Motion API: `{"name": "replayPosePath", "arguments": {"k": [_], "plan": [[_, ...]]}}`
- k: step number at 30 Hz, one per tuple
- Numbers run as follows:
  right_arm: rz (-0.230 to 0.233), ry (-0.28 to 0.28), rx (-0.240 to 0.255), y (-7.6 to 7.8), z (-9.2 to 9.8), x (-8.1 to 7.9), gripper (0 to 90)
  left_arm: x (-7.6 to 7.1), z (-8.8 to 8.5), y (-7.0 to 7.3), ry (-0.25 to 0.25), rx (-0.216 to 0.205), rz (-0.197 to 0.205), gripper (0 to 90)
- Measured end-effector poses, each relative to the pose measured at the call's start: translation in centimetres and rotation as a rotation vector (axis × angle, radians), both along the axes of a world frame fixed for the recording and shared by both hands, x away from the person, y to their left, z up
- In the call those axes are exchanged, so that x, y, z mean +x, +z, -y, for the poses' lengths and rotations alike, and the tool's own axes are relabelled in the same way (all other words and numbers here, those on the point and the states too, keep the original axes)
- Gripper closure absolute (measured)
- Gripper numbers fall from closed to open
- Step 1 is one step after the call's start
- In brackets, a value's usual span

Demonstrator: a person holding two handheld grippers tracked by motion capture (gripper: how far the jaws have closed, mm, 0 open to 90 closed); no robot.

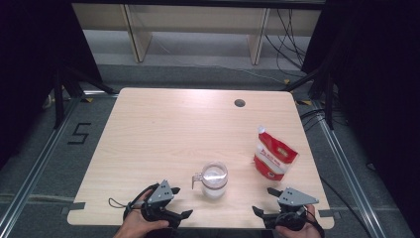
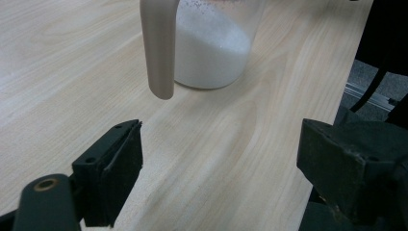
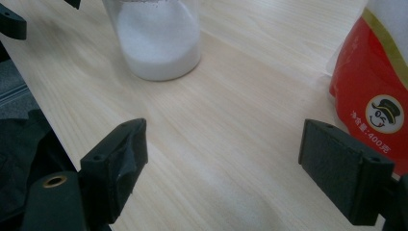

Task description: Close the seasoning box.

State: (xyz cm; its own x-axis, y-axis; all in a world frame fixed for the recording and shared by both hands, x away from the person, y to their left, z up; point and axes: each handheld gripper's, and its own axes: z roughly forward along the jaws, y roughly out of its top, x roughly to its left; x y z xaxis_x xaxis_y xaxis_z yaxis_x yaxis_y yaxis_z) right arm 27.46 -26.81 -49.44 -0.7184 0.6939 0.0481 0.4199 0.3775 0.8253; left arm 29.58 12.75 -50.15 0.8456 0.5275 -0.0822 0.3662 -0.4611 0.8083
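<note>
A clear plastic jug (image 1: 214, 180) part full of white grains stands near the table's front edge, its handle (image 2: 159, 45) turned left. A red and white pouch (image 1: 273, 154) stands to its right. My left gripper (image 1: 181, 202) rests at the front edge, left of the jug, open and empty; the jug (image 2: 211, 43) stands just ahead of its jaws. My right gripper (image 1: 264, 201) sits at the front right, open and empty, with the jug (image 3: 156, 38) ahead to its left and the pouch (image 3: 373, 77) close on its right.
The light wooden table (image 1: 173, 129) has a round cable hole (image 1: 239, 103) near its far edge. Dark floor and metal rails surround it, with black curtains on both sides and cables at the back right.
</note>
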Motion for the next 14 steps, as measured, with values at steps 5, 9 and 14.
{"name": "replayPosePath", "arguments": {"k": [5, 9, 14], "plan": [[0.014, -0.002, -0.009, 0.00, 0.06, 0.06, 18.0, -0.13, 0.14, -0.09, 0.029, -0.032, -0.018, 15.8], [0.013, -0.003, -0.008, 0.00, 0.06, 0.06, 18.0, 0.00, 0.07, -0.07, 0.014, -0.026, -0.007, 15.8], [0.013, -0.003, -0.008, 0.01, 0.07, 0.06, 18.0, -0.02, 0.03, -0.05, 0.019, -0.031, -0.026, 15.8]]}}
